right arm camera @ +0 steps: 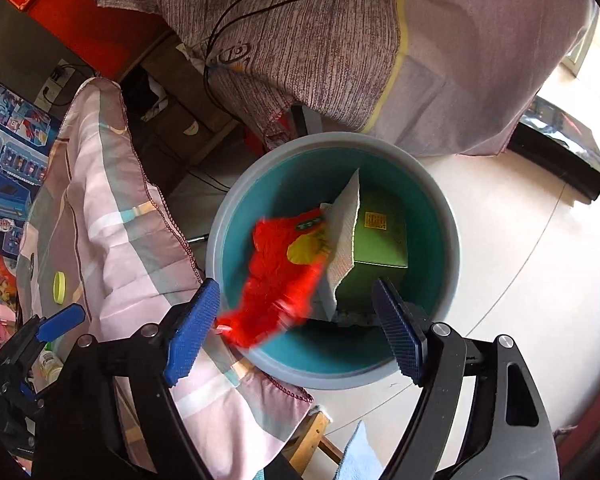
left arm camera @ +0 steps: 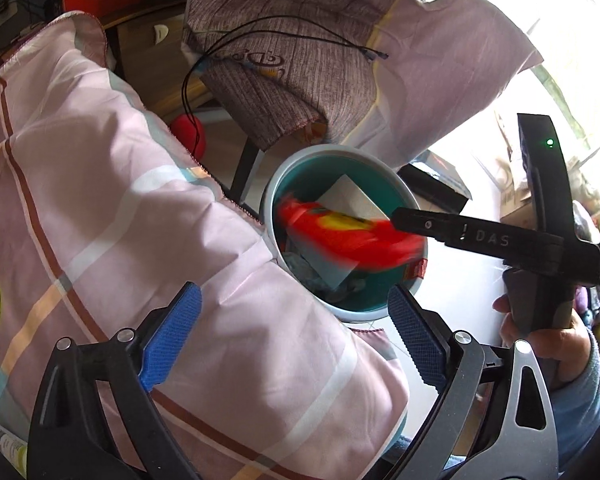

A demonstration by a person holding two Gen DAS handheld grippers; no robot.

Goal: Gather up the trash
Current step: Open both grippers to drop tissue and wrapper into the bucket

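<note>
The red wrapper (right arm camera: pixel 278 276) is blurred, just off your right tongs (right arm camera: pixel 296 326), its lower end close by the left pad and its long axis slanting up into the bin (right arm camera: pixel 444 216) below. Those tongs stand released with nothing pinched. Your left tongs (left arm camera: pixel 294 334) gape empty too, beside the bin over the checked cloth (left arm camera: pixel 112 208). Count one wrapper, one green box (right arm camera: pixel 380 236), one pale sheet (right arm camera: pixel 344 236) leaning on it, one bin. Your right hand is nearer.
</note>
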